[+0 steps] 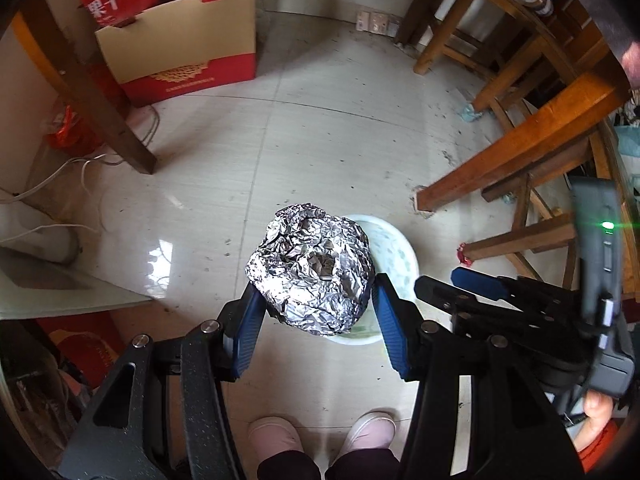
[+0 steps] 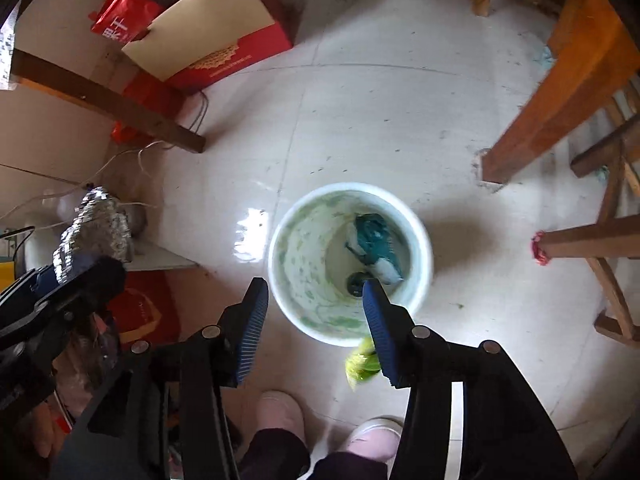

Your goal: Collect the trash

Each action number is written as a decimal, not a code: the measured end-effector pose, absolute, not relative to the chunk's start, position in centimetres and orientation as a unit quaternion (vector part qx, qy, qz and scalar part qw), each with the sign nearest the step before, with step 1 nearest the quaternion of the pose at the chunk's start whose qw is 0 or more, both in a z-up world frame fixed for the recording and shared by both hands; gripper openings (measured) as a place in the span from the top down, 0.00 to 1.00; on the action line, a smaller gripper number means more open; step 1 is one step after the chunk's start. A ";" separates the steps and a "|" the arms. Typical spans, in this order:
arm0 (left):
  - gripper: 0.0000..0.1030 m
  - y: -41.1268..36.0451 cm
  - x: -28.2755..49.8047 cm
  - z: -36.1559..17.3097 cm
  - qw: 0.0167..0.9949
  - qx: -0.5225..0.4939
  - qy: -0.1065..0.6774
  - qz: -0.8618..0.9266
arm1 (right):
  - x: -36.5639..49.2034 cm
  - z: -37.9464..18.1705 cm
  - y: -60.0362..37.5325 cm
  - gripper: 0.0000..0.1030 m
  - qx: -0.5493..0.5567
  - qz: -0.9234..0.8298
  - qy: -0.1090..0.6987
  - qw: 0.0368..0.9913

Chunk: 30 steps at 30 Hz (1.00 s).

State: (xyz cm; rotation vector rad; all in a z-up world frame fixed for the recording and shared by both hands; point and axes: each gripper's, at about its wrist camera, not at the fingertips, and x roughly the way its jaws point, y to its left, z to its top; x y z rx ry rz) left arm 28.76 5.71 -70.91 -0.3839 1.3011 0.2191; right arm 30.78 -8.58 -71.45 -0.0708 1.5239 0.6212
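Note:
My left gripper (image 1: 314, 300) is shut on a crumpled ball of aluminium foil (image 1: 312, 270) and holds it in the air above the white trash bin (image 1: 400, 248) on the floor. The foil ball also shows at the left of the right wrist view (image 2: 96, 232). My right gripper (image 2: 314, 300) is open and empty, above the near rim of the bin (image 2: 420, 240). Inside the bin lies a teal and white wrapper (image 2: 376, 244). A yellow-green scrap (image 2: 362, 364) is in the air or on the floor just in front of the bin, by my right finger.
Wooden table and chair legs (image 2: 552, 120) stand to the right. A red and tan cardboard box (image 2: 216, 36) and a dark wooden leg (image 2: 108, 100) are at the back left, with white cables (image 1: 60, 172). The person's pink shoes (image 2: 280, 412) are at the bottom.

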 end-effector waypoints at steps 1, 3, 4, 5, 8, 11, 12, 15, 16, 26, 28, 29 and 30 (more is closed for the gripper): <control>0.49 5.4 29.0 -71.1 0.773 -0.176 0.601 0.098 | 30.7 -71.1 -9.2 0.56 -0.026 0.278 0.677 0.681; 0.49 5.0 29.2 -71.4 0.774 -0.175 0.601 0.092 | 30.9 -70.8 -9.8 0.56 -0.010 0.281 0.677 0.680; 0.49 4.8 29.4 -71.7 0.773 -0.176 0.603 0.087 | 30.9 -70.5 -10.4 0.56 0.003 0.284 0.675 0.681; 0.49 4.5 29.6 -72.1 0.771 -0.177 0.606 0.084 | 31.1 -70.5 -10.7 0.56 0.010 0.286 0.674 0.681; 0.49 3.8 29.8 -73.1 0.765 -0.179 0.615 0.075 | 31.6 -69.9 -11.5 0.56 0.014 0.271 0.664 0.696; 0.49 3.3 30.0 -74.3 0.758 -0.184 0.622 0.064 | 31.7 -69.6 -12.9 0.56 0.006 0.242 0.652 0.719; 0.49 3.0 30.1 -74.9 0.755 -0.184 0.627 0.058 | 31.7 -69.6 -13.5 0.56 0.002 0.231 0.649 0.725; 0.49 2.3 30.3 -76.6 0.752 -0.171 0.635 0.050 | 31.6 -70.6 -15.7 0.56 -0.002 0.193 0.648 0.737; 0.49 2.0 30.4 -77.3 0.752 -0.166 0.636 0.047 | 31.4 -71.7 -16.7 0.55 0.002 0.178 0.654 0.735; 0.49 0.4 30.4 -86.0 0.746 -0.148 0.649 0.019 | 28.4 -86.5 -21.9 0.55 0.029 0.120 0.709 0.694; 0.49 0.0 30.2 -87.9 0.747 -0.132 0.652 0.018 | 27.7 -89.6 -22.1 0.55 0.036 0.123 0.716 0.686; 0.49 -0.2 30.1 -88.7 0.746 -0.128 0.653 0.017 | 27.3 -91.4 -22.0 0.55 0.045 0.124 0.721 0.681; 0.49 -0.3 30.0 -89.5 0.745 -0.125 0.655 0.015 | 26.9 -92.9 -22.0 0.55 0.049 0.125 0.724 0.676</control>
